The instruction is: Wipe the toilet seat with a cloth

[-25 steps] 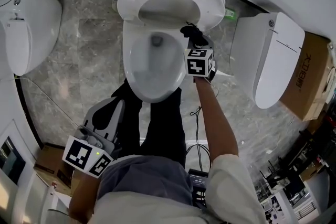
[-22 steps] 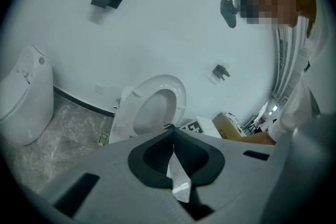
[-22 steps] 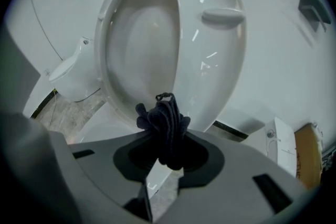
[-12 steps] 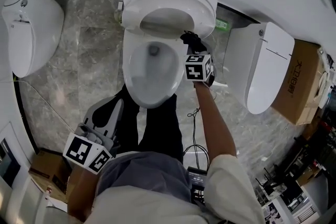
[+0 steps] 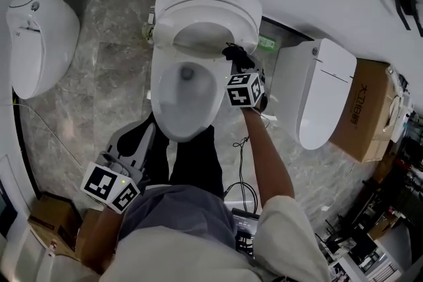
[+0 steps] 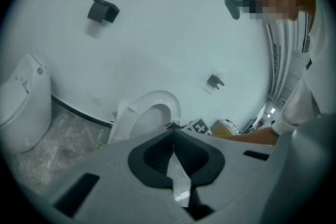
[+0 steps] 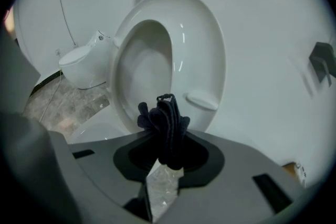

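A white toilet stands in the middle of the head view with its seat (image 5: 248,16) raised against the wall above the open bowl (image 5: 162,122). My right gripper (image 5: 240,66) is shut on a bunched dark cloth (image 5: 238,55), which sits at the lower right rim of the raised seat. In the right gripper view the cloth (image 7: 166,126) sticks up from the right gripper (image 7: 167,157) just in front of the seat (image 7: 202,55). My left gripper (image 5: 145,134) hangs low by the person's legs. It is shut with nothing in it, as the left gripper (image 6: 173,150) shows in its own view.
Another white toilet (image 5: 39,36) stands at the left and a third (image 5: 324,99) at the right, beside a cardboard box (image 5: 360,112). Black cables (image 5: 244,191) lie on the marble floor behind the right arm. Black fittings (image 6: 102,10) are mounted on the white wall.
The head view has drifted a little. The right gripper with the cloth stays at the lower right of the raised seat. The left gripper has not moved.
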Action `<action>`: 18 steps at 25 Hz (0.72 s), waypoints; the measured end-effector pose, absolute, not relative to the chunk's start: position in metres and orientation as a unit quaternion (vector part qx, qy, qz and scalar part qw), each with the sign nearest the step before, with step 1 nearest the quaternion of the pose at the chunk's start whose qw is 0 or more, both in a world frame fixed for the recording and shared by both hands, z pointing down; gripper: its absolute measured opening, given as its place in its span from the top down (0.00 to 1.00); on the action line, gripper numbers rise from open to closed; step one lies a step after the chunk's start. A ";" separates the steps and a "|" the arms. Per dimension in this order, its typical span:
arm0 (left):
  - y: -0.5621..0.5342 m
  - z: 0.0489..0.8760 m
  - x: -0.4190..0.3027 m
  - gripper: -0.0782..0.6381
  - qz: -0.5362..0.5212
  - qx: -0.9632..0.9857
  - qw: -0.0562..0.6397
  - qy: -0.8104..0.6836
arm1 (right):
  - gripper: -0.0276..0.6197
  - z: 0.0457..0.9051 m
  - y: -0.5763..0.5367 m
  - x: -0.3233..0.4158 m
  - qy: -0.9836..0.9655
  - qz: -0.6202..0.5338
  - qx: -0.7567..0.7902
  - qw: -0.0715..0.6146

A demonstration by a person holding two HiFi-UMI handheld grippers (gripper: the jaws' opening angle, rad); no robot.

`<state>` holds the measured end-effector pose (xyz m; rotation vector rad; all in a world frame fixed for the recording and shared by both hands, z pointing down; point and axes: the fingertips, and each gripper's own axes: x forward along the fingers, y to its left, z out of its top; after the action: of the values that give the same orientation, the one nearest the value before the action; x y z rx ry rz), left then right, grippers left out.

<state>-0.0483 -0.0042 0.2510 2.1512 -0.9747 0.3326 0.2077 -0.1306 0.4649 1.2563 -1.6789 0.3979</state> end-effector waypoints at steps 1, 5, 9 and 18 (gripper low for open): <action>-0.003 0.249 -0.049 0.88 0.128 0.838 0.369 -0.381 | 0.82 0.460 -0.132 0.207 -0.690 0.160 0.516 0.482; -0.001 0.242 -0.048 0.88 0.125 0.841 0.365 -0.380 | 0.82 0.438 -0.140 0.200 -0.698 0.146 0.518 0.472; 0.001 0.235 -0.050 0.88 0.125 0.844 0.356 -0.381 | 0.82 0.419 -0.145 0.191 -0.706 0.138 0.522 0.458; -0.002 0.213 -0.059 0.88 0.118 0.852 0.341 -0.380 | 0.82 0.378 -0.145 0.179 -0.715 0.157 0.547 0.406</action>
<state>-0.0589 -0.0023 0.2126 2.2153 -0.9885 0.3082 0.1794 -0.1451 0.3785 1.3812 -1.8032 0.3967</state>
